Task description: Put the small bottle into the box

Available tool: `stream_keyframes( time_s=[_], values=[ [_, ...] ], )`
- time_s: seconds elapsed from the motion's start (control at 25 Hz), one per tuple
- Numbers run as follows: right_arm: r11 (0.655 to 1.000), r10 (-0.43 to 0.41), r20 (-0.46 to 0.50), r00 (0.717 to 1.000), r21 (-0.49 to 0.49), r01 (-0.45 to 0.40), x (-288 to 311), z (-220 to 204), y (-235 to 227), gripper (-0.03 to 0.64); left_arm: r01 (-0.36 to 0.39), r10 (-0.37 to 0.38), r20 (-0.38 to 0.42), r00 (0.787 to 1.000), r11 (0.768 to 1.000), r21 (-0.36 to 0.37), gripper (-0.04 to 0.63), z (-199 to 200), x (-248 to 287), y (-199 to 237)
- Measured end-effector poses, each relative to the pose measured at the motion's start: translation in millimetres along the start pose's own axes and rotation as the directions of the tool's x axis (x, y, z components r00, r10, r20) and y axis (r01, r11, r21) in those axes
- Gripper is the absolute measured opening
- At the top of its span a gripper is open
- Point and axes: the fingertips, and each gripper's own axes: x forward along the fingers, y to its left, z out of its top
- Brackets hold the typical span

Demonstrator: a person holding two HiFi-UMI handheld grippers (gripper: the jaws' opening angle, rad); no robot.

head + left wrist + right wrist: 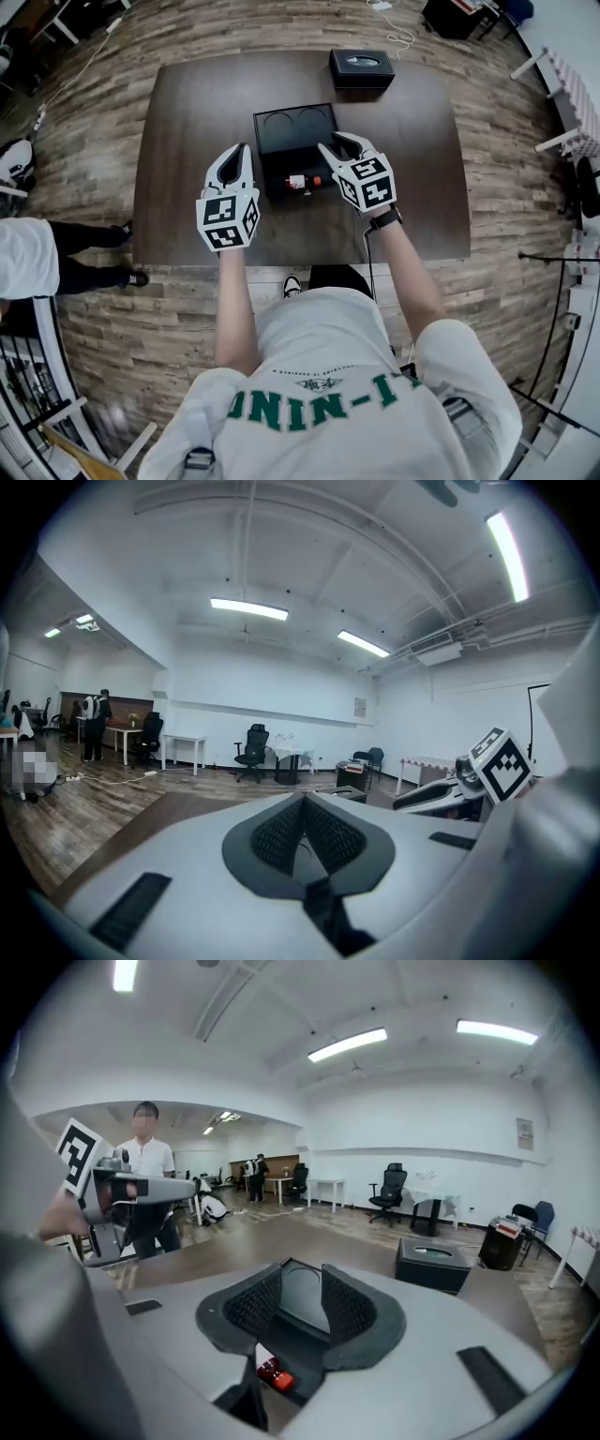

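Observation:
A black box (281, 141) lies open at the middle of the dark table (187, 112), its far half showing two round recesses. The small bottle (302, 182), with a white label and a red cap, lies on its side in the box's near half. My right gripper (339, 142) hovers over the box's right edge; its jaws stand apart with nothing between them. In the right gripper view the bottle (272, 1375) shows below the right gripper (302, 1283). My left gripper (236, 155) is just left of the box, and its pads (281, 832) meet at the tip.
A black tissue box (361, 67) sits at the table's far edge, also visible as the tissue box (431, 1262) ahead on the right. A person (28, 253) stands left of the table. Office chairs and white tables stand farther back in the room.

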Motion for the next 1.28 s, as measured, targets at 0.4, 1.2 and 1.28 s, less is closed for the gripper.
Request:
stream_keyframes(
  time_s=[0.4, 1.2, 1.28],
  values=[
    [0.987, -0.151, 0.205, 0.967, 0.091, 0.135, -73, 56, 20, 0.099, 0.01, -0.012, 0.063, 0.998, 1.0, 0.029, 0.008, 33, -32, -19],
    [0.964, -0.259, 0.349, 0.901, 0.15, 0.219, -134, 90, 51, 0.015, 0.001, -0.013, 0.163, 0.986, 0.997, 0.071, 0.008, 68, -82, -31],
    [0.964, -0.26, 0.353, 0.899, 0.15, 0.22, -135, 90, 53, 0.015, 0.002, -0.015, 0.164, 0.986, 0.997, 0.074, 0.008, 69, -84, -32]
  ],
)
